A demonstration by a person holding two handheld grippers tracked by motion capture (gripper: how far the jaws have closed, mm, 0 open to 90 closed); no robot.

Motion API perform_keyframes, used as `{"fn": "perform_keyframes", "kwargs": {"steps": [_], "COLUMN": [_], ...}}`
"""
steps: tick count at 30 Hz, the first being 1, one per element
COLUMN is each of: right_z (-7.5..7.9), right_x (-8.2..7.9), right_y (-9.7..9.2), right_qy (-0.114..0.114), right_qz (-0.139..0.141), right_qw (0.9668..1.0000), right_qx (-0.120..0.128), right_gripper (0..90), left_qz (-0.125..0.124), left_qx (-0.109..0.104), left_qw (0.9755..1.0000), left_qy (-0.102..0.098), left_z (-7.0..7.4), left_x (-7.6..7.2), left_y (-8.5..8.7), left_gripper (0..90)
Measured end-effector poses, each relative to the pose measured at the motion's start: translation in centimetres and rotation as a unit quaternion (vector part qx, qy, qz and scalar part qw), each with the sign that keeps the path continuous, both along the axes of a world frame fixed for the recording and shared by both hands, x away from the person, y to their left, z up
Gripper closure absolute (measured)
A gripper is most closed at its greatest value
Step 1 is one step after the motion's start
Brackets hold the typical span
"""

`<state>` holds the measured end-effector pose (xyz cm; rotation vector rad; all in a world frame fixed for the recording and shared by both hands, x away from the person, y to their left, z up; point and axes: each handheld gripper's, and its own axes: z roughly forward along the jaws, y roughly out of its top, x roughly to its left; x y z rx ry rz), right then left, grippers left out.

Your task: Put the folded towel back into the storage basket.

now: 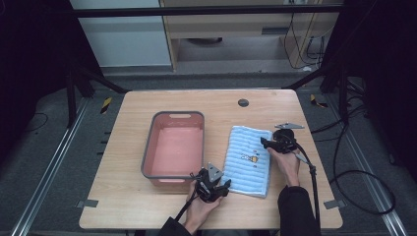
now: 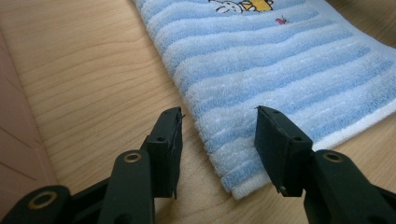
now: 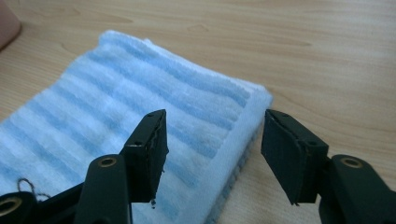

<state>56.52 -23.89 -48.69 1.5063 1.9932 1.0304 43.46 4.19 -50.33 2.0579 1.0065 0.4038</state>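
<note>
A folded blue-and-white striped towel (image 1: 248,160) with a small cartoon print lies flat on the wooden table (image 1: 147,206), right of a pink basin (image 1: 147,147). My left gripper (image 1: 223,186) is at the towel's near left corner. In the left gripper view the towel (image 2: 280,60) edge runs between the open jaws of this gripper (image 2: 218,114), one over wood, one over cloth. My right gripper (image 1: 265,143) is at the towel's far right edge. In the right gripper view it (image 3: 212,116) stands open astride the towel (image 3: 116,107) corner, without pressing on it.
The pink basin with a grey rim stands left of centre, with nothing in it. A round black cap (image 1: 243,103) sits in the tabletop near the far edge. Bare wood lies along the near edge and left side. Black cables (image 1: 314,187) trail off the right.
</note>
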Motion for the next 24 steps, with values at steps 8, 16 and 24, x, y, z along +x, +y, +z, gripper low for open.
{"fn": "perform_keyframes", "kwargs": {"steps": [8, 16, 24], "right_z": [-1.2, -1.6, -1.5], "right_x": [0.2, -0.1, -0.2], "right_y": [0.1, 0.2, 0.2], "right_qy": [0.025, 0.023, 0.029], "right_qz": [0.002, 0.007, 0.024], "right_qw": [0.9997, 0.9996, 0.9987], "right_qx": [-0.008, 0.012, 0.033], "right_gripper": [43.4, 66.6, 82.1], "left_qz": [0.001, 0.002, 0.008], "left_qx": [0.0, -0.01, -0.023], "left_qw": [1.0, 0.9997, 0.9991], "left_qy": [0.009, 0.023, 0.034], "left_z": [-0.1, -0.1, 0.2], "left_x": [0.1, -0.1, -0.1], "left_y": [-0.1, -0.4, -0.5], "left_gripper": [54.9, 68.3, 82.3]}}
